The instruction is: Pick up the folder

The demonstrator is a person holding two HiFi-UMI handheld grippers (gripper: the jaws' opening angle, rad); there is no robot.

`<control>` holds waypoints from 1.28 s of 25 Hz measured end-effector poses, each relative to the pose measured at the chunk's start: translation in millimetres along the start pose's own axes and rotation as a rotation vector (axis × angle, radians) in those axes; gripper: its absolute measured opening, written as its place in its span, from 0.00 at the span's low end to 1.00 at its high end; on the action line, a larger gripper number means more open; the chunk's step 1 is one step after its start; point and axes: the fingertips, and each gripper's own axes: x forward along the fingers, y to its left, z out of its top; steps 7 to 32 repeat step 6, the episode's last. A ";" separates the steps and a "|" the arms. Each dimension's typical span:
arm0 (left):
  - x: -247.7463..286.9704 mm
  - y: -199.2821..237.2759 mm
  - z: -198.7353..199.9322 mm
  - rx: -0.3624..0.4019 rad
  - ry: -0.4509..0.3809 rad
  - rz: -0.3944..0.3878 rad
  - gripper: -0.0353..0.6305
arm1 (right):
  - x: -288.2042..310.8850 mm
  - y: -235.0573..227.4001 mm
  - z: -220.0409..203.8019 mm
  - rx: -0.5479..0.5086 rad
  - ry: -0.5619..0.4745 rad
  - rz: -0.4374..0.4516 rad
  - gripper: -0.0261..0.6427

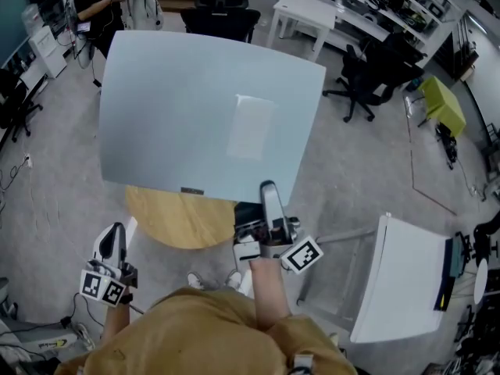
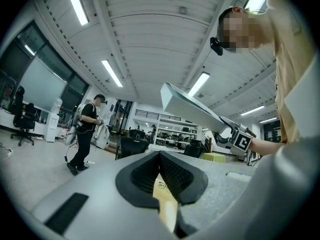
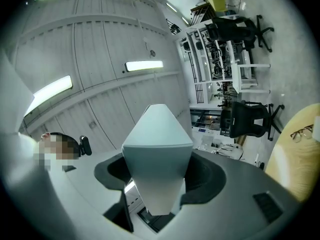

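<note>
The folder (image 1: 203, 108) hangs flat above the round wooden table (image 1: 176, 223) and hides most of it. The right tool (image 1: 268, 196) clamps its near edge. The left tool (image 1: 116, 239), closed and empty, is beside the table. Beyond the table are black chairs (image 1: 226, 10), a white desk (image 1: 308, 10) and a person (image 1: 94, 2) on grey floor (image 1: 55, 186).

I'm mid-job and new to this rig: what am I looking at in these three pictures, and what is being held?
No robot arm here: a person carries a two-jaw gripper in each hand. The head view looks down from the person's head; the other two cameras ride on the grippers. The right gripper is clamped on the grey folder, held up above the round wooden table. The left gripper holds nothing, jaws together. Glasses lie on the table.
</note>
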 end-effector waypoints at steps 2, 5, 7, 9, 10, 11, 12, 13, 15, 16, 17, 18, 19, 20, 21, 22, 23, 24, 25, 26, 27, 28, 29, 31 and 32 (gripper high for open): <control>2.5 7.2 10.5 0.000 -0.003 -0.001 0.06 | 11.0 4.0 -3.3 0.004 0.000 -0.007 0.44; 4.3 10.5 29.8 0.003 -0.009 0.001 0.06 | 24.6 15.2 -3.7 0.007 0.003 -0.010 0.44; 3.8 10.4 36.6 0.005 -0.011 0.003 0.06 | 28.5 20.3 -3.5 0.008 0.005 -0.009 0.44; 3.8 10.4 36.6 0.005 -0.011 0.003 0.06 | 28.5 20.3 -3.5 0.008 0.005 -0.009 0.44; 3.8 10.4 36.6 0.005 -0.011 0.003 0.06 | 28.5 20.3 -3.5 0.008 0.005 -0.009 0.44; 3.8 10.4 36.6 0.005 -0.011 0.003 0.06 | 28.5 20.3 -3.5 0.008 0.005 -0.009 0.44; 3.8 10.4 36.6 0.005 -0.011 0.003 0.06 | 28.5 20.3 -3.5 0.008 0.005 -0.009 0.44; 3.8 10.4 36.6 0.005 -0.011 0.003 0.06 | 28.5 20.3 -3.5 0.008 0.005 -0.009 0.44; 3.8 10.4 36.6 0.005 -0.011 0.003 0.06 | 28.5 20.3 -3.5 0.008 0.005 -0.009 0.44; 3.8 10.4 36.6 0.005 -0.011 0.003 0.06 | 28.5 20.3 -3.5 0.008 0.005 -0.009 0.44; 3.8 10.4 36.6 0.005 -0.011 0.003 0.06 | 28.5 20.3 -3.5 0.008 0.005 -0.009 0.44; 3.8 10.4 36.6 0.005 -0.011 0.003 0.06 | 28.5 20.3 -3.5 0.008 0.005 -0.009 0.44; 3.8 10.4 36.6 0.005 -0.011 0.003 0.06 | 28.5 20.3 -3.5 0.008 0.005 -0.009 0.44; 3.8 10.4 36.6 0.005 -0.011 0.003 0.06 | 28.5 20.3 -3.5 0.008 0.005 -0.009 0.44; 3.8 10.4 36.6 0.005 -0.011 0.003 0.06 | 28.5 20.3 -3.5 0.008 0.005 -0.009 0.44; 3.8 10.4 36.6 0.005 -0.011 0.003 0.06 | 28.5 20.3 -3.5 0.008 0.005 -0.009 0.44; 3.8 10.4 36.6 0.005 -0.011 0.003 0.06 | 28.5 20.3 -3.5 0.008 0.005 -0.009 0.44; 3.8 10.4 36.6 0.005 -0.011 0.003 0.06 | 28.5 20.3 -3.5 0.008 0.005 -0.009 0.44; 3.8 10.4 36.6 0.005 -0.011 0.003 0.06 | 28.5 20.3 -3.5 0.008 0.005 -0.009 0.44; 3.8 10.4 36.6 0.005 -0.011 0.003 0.06 | 28.5 20.3 -3.5 0.008 0.005 -0.009 0.44; 3.8 10.4 36.6 0.005 -0.011 0.003 0.06 | 28.5 20.3 -3.5 0.008 0.005 -0.009 0.44; 3.8 10.4 36.6 0.005 -0.011 0.003 0.06 | 28.5 20.3 -3.5 0.008 0.005 -0.009 0.44; 3.8 10.4 36.6 0.005 -0.011 0.003 0.06 | 28.5 20.3 -3.5 0.008 0.005 -0.009 0.44; 3.8 10.4 36.6 0.005 -0.011 0.003 0.06 | 28.5 20.3 -3.5 0.008 0.005 -0.009 0.44; 3.8 10.4 36.6 0.005 -0.011 0.003 0.06 | 28.5 20.3 -3.5 0.008 0.005 -0.009 0.44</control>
